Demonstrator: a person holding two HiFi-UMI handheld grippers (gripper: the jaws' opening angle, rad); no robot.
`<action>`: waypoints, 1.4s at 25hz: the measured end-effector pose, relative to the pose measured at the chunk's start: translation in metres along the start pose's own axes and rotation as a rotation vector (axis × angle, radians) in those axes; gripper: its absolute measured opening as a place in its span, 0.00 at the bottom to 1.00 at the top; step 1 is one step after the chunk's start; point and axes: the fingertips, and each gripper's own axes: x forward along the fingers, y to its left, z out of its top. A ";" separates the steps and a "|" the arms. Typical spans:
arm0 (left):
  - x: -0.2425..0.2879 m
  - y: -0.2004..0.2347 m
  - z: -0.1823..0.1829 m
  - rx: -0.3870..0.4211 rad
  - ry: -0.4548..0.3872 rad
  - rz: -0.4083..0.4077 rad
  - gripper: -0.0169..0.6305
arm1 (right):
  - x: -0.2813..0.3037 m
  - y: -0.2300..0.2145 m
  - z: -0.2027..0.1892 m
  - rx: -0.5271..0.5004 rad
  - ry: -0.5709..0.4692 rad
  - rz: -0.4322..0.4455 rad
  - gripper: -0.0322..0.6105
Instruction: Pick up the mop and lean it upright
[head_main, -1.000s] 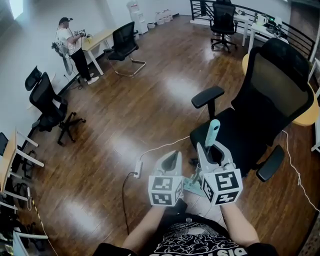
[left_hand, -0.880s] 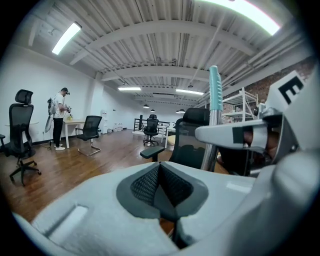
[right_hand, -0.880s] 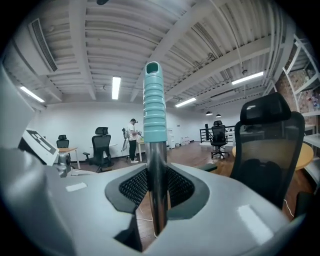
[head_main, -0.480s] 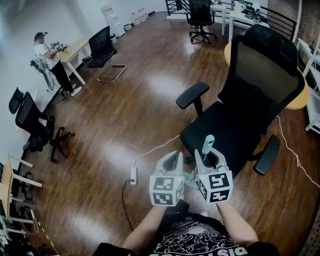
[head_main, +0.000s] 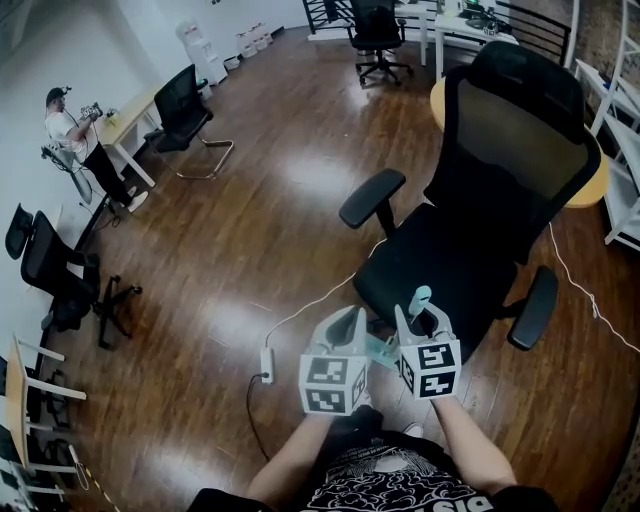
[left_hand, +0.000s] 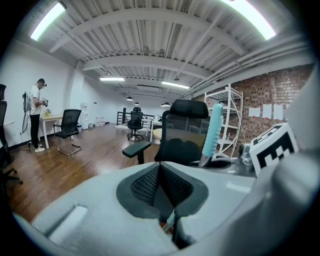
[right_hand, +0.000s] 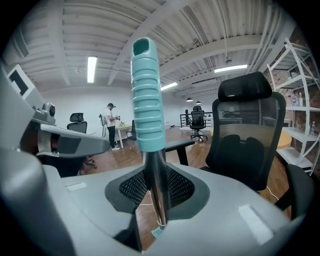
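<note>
The mop has a teal ribbed grip (head_main: 420, 297) on a metal pole, and it stands nearly upright in front of the black office chair (head_main: 470, 250). My right gripper (head_main: 422, 318) is shut on the pole just below the grip (right_hand: 146, 100), with the metal shaft pinched between the pads at the right gripper (right_hand: 156, 185). A pale teal mop head (head_main: 378, 350) shows low between the two grippers. My left gripper (head_main: 345, 325) is beside the right one on its left, jaws together and nothing in them. In the left gripper view the left gripper (left_hand: 160, 167) sees the grip (left_hand: 214, 130) to its right.
A white power strip (head_main: 267, 362) and its cable lie on the wood floor to the left. A person (head_main: 70, 135) stands at a desk (head_main: 130, 115) far left. More office chairs (head_main: 60, 275) stand along the left wall, and metal shelves (head_main: 625, 150) at the right.
The right gripper has come down with the mop handle, so the teal grip sits lower against the chair. The left gripper has drifted slightly alongside it. The head view has swung left.
</note>
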 end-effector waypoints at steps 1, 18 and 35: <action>0.002 0.000 0.001 0.002 0.001 -0.005 0.03 | 0.002 -0.002 0.000 0.004 -0.003 -0.005 0.19; 0.023 -0.004 0.009 0.032 0.006 -0.072 0.03 | 0.026 -0.038 0.011 -0.077 0.005 -0.079 0.24; -0.007 -0.022 0.006 0.004 -0.026 -0.035 0.03 | -0.010 -0.018 0.007 -0.092 0.007 -0.026 0.27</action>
